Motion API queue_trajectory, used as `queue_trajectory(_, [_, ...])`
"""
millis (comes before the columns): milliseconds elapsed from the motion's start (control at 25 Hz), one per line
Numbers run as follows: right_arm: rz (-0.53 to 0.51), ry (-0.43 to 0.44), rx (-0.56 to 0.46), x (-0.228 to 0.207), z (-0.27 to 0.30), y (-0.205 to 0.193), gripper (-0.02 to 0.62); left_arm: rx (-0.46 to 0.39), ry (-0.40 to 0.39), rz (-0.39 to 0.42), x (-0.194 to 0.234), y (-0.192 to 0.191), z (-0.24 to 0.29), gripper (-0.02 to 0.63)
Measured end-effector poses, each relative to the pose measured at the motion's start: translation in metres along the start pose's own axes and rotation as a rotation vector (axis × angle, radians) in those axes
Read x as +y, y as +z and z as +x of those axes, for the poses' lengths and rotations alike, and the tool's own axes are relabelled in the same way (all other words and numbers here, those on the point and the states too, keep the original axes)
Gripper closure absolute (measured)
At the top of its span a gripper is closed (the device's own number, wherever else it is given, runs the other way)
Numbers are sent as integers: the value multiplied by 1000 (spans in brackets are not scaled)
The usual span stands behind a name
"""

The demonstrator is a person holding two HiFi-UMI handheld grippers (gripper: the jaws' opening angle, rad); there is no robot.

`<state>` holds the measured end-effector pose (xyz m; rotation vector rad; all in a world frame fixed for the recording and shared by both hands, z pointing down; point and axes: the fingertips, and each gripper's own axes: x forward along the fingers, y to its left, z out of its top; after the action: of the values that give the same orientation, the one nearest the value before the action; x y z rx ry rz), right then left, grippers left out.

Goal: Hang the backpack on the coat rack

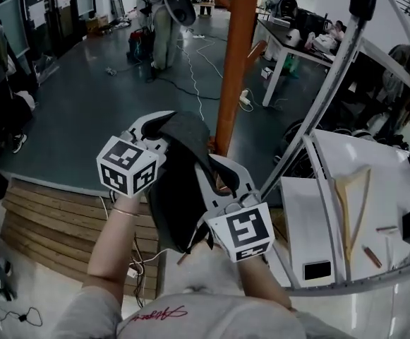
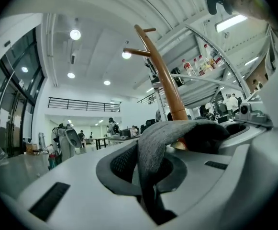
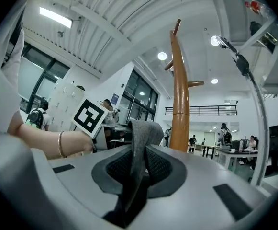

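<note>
Both left gripper [image 2: 150, 176] and right gripper [image 3: 134, 176] jaws clamp the backpack strap [image 1: 183, 129]; its body seems mostly hidden.

1. backpack [image 1: 171, 203]: dark grey to black, plain.
2. strap [image 2: 153, 143]: mid grey, heathered felt-like weave.
3. coat rack [image 1: 234, 62]: glossy orange-brown wood, no pattern.
4. left gripper [image 1: 164, 122]: pale grey shell; jaws lined with dark grey mesh-textured pads [image 2: 124, 164].
5. right gripper [image 1: 221, 167]: same pale grey shell, same dark mesh lining.
6. marker cube, left [image 1: 125, 165] and right [image 1: 241, 230]: white faces, black square-block patterns.
7. floor [image 1: 85, 104]: dark blue-grey, plain.
8. platform [image 1: 56, 221]: brown wooden slats, striped look.
9. surface [image 1: 307, 217]: white.
10. shirt [image 1: 190, 316]: light grey, red script print.
11. bracelet [image 3: 61, 144]: thin, gold-toned.
</note>
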<state>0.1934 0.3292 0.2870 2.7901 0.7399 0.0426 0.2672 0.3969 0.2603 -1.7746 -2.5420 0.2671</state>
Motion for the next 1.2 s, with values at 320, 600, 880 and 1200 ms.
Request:
queue_trajectory(320, [87,59,-28,1,-3,5,537,75,-252,124,-17,5,23,572])
queue_trajectory(600, [110,82,-40,13,-3,-1,536,61,-485,30,-36,-2,27,572])
queue_trajectory(880, [90,80,-75,7,-5,15,535,90,-442,247,-26,17,23,572])
queue_trajectory(1200, [157,67,-46,-1,-3,6,534,117,-642,266,-41,5,44,572])
